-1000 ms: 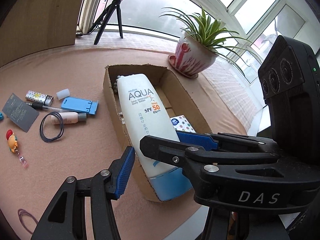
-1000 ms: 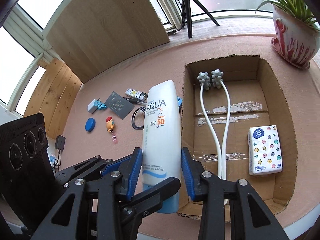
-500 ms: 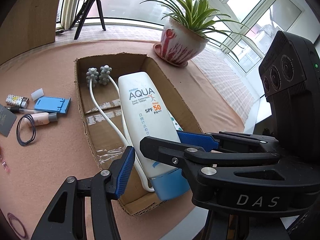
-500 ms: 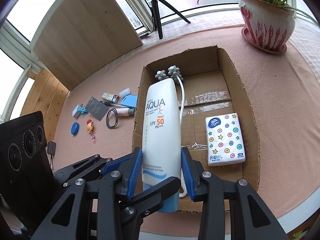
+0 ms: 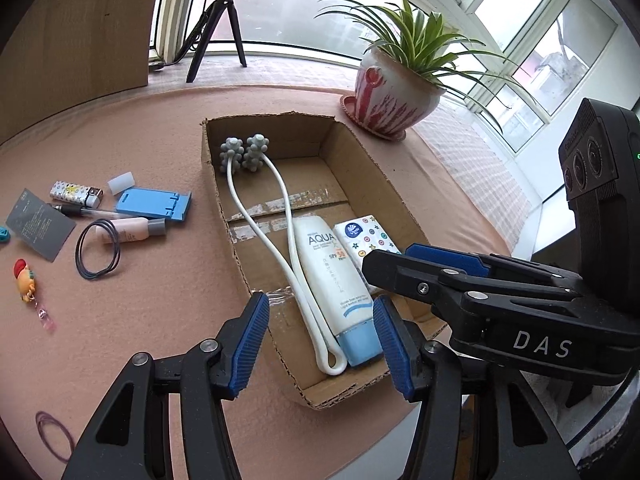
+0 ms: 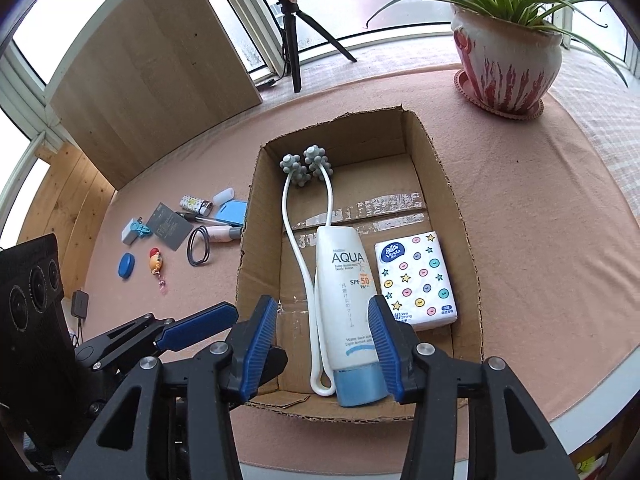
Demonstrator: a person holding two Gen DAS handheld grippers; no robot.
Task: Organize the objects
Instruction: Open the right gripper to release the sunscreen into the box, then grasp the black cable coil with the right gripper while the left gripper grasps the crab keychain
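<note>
**Lying in the box, the sunscreen sits between spread right fingers**

Resting flat on the floor of the cardboard box (image 6: 440,168), the sunscreen tube (image 6: 346,300) points its blue cap toward the near wall. A white massager (image 6: 308,216) with 2 grey knobbed heads lies just beside it on one side, its loop end next to the cap, and a tissue pack (image 6: 416,280) lies on the other side, touching or nearly touching the tube.

The right gripper (image 6: 322,350) hangs over the near end of the box with its 2 blue pads apart; the tube shows between them, and whether the pads touch it cannot be told. The left gripper (image 5: 320,344) is also spread wide and holds nothing, hovering above the same near end of the box (image 5: 236,240), just beside the right one.

On the pink cloth (image 5: 160,320) beside the box lie a blue stand (image 5: 154,206), a lighter (image 5: 76,194), a pen (image 5: 80,211), a small pink tube (image 5: 132,230), a black hair tie (image 5: 98,254), a grey card (image 5: 40,224) and a cartoon keychain (image 5: 26,280). A potted plant (image 5: 396,88) stands beyond the far corner of the box.
</note>
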